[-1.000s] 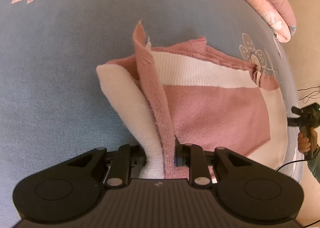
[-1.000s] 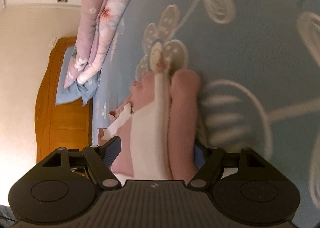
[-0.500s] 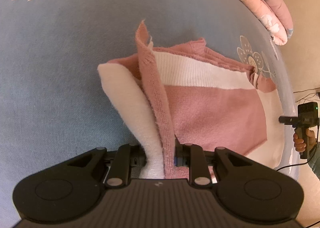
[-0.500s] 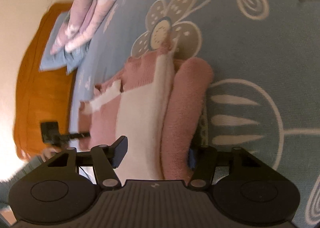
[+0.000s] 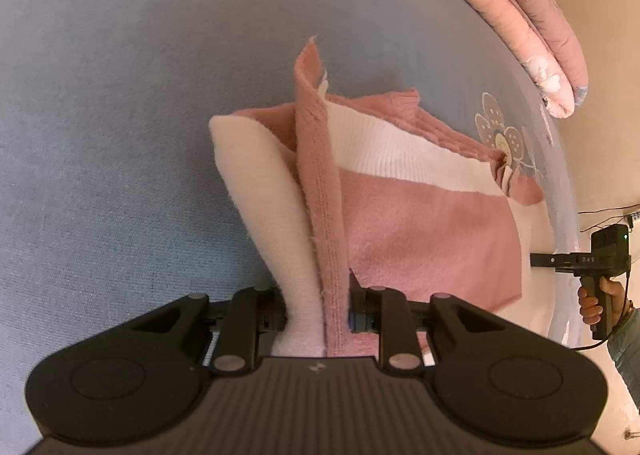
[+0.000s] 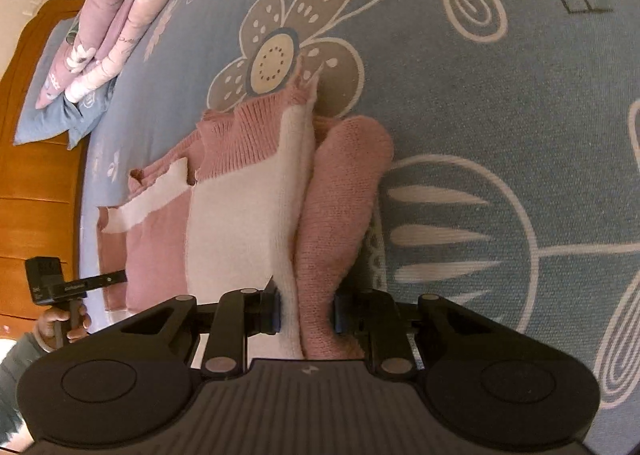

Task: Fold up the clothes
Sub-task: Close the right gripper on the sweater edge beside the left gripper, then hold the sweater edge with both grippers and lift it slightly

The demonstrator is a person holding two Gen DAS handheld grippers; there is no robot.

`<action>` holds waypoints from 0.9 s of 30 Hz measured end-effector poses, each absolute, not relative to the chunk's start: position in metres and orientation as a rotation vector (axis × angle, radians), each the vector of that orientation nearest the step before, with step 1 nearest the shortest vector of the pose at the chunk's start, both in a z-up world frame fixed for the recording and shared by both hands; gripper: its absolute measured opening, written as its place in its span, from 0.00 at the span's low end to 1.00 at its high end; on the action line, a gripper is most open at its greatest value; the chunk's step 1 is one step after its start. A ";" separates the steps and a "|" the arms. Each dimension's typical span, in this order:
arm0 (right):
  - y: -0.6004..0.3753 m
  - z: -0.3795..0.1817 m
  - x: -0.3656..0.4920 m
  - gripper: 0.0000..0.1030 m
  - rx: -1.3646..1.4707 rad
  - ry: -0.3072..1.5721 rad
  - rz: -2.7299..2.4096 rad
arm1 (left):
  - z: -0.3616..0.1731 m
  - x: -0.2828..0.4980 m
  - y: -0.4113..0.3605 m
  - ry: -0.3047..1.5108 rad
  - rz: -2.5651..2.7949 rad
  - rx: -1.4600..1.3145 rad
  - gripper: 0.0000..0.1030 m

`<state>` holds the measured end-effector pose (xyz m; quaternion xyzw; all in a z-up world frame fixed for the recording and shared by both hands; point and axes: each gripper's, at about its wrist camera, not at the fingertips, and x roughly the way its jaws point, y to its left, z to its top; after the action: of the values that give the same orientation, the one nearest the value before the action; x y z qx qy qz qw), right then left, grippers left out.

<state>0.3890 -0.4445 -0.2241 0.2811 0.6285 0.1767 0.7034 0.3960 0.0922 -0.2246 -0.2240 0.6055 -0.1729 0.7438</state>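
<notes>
At lower centre of both views, tongs (image 5: 318,321) (image 6: 306,313) pinching pink-and-white knitted sweater (image 5: 420,231) edges; uneven pulling risks skewing fold.

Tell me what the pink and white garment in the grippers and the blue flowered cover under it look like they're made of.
Pink and white garment: seemingly a soft knit, perhaps wool or acrylic; ribbed rows and fuzzy edges show, matte. Blue flowered cover: looks like woven cotton-type cloth; a fine grainy weave shows, matte, with flat flower outlines. Left gripper and right gripper are each clamped on a bunched fold of the garment.
</notes>
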 end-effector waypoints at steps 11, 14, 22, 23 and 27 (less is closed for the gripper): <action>-0.410 -0.211 0.392 0.24 0.531 1.408 0.235 | -0.227 0.405 0.091 1.362 -0.438 -0.469 0.23; -0.403 -0.209 0.390 0.24 0.506 1.399 0.192 | -0.225 0.406 0.087 1.367 -0.440 -0.439 0.23; -0.393 -0.204 0.386 0.24 0.461 1.376 0.142 | -0.220 0.398 0.080 1.332 -0.403 -0.398 0.19; -0.392 -0.204 0.386 0.24 0.459 1.374 0.145 | -0.219 0.397 0.078 1.327 -0.395 -0.387 0.19; -0.392 -0.202 0.384 0.24 0.447 1.361 0.151 | -0.217 0.395 0.075 1.317 -0.359 -0.377 0.19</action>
<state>0.3844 -0.3915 -0.2024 0.2047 0.6233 0.0691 0.7516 0.3948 0.0746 -0.2167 -0.1733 0.6048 -0.1650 0.7596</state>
